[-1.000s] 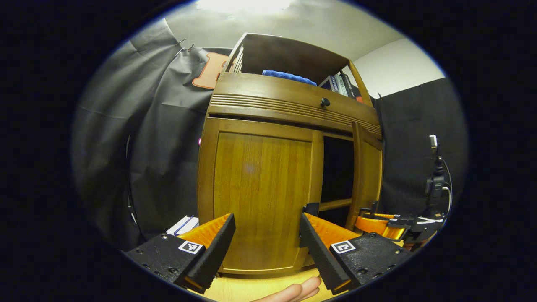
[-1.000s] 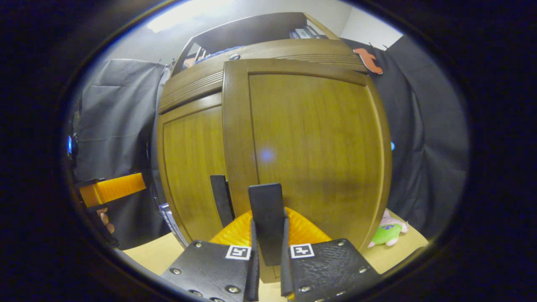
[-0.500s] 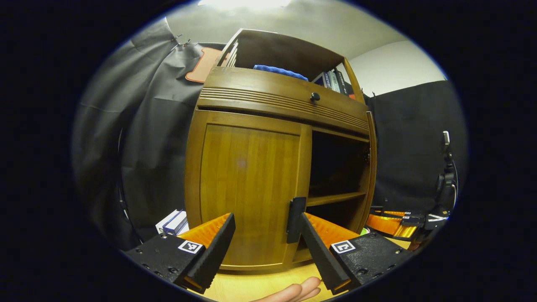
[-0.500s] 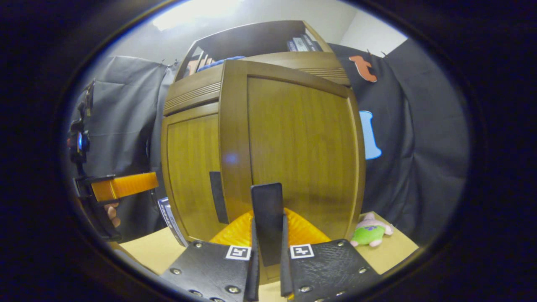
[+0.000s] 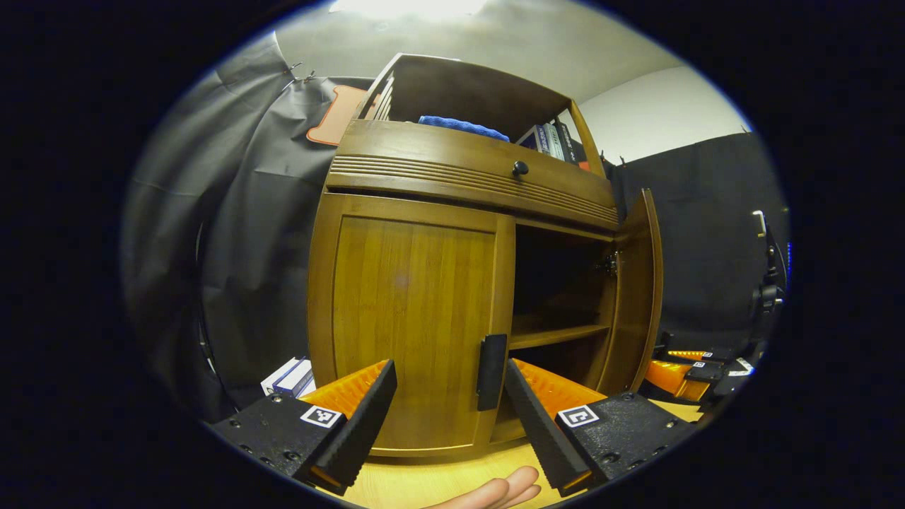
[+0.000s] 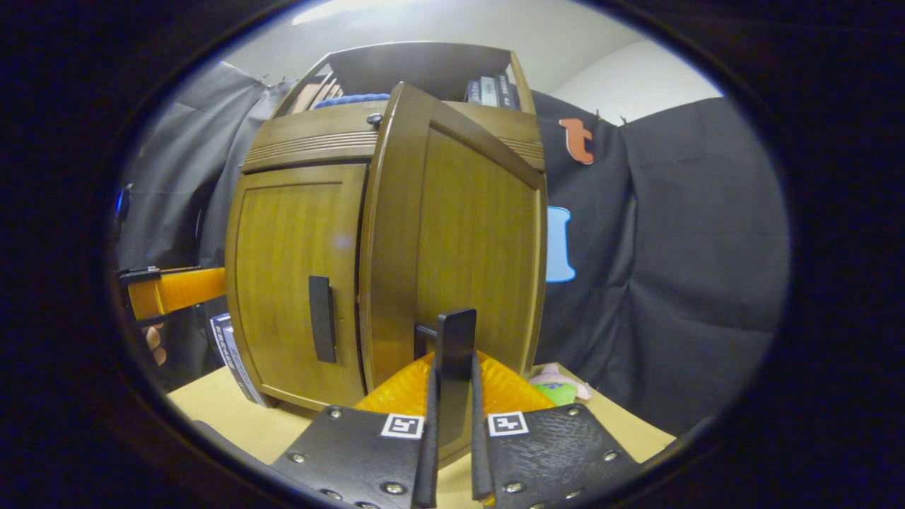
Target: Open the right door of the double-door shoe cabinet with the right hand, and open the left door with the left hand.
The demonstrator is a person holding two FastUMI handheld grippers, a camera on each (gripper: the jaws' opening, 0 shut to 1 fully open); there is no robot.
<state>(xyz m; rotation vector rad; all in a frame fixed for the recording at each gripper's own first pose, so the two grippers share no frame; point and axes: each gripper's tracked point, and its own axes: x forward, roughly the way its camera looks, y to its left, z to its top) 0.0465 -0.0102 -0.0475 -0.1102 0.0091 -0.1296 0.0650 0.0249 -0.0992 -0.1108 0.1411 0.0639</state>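
Left gripper view, my left gripper (image 5: pixel 449 403): its two fingers are spread wide apart and hold nothing. It hangs just in front of the shoe cabinet (image 5: pixel 452 177), near the bottom.

Left gripper view, left door (image 5: pixel 413 318): it is flat against the cabinet, not opened. Its dark handle (image 5: pixel 491 372) sits between my two fingers but a bit farther off, and I can't see them touching it.

Left gripper view, right door (image 5: pixel 640 283): it is swung out wide. I can see the dark inside and a shelf (image 5: pixel 558 335). The other gripper (image 5: pixel 689 371) is low by that door's edge.

Left gripper view, small things: a hand (image 5: pixel 495 491) peeks in at the bottom, over the wooden table (image 5: pixel 424 484).

Right gripper view, my right gripper (image 6: pixel 452 417): its fingers are pressed tight on the right door's handle (image 6: pixel 454 353), one on each side.

Right gripper view, right door (image 6: pixel 459 254): it stands out from the cabinet at a big angle, edge toward me.

Right gripper view, left door (image 6: pixel 297 268): it is shut, with its handle (image 6: pixel 320 329) untouched. The other gripper (image 6: pixel 177 290) waits off to the side.

Right gripper view, small things: a green soft toy (image 6: pixel 558 389) lies on the table past the door.

How far along: I think about half. The right door looks done. The left door is what's left.

What I need next: I think I must bring my left fingers onto that handle, squeeze, and pull the door out.
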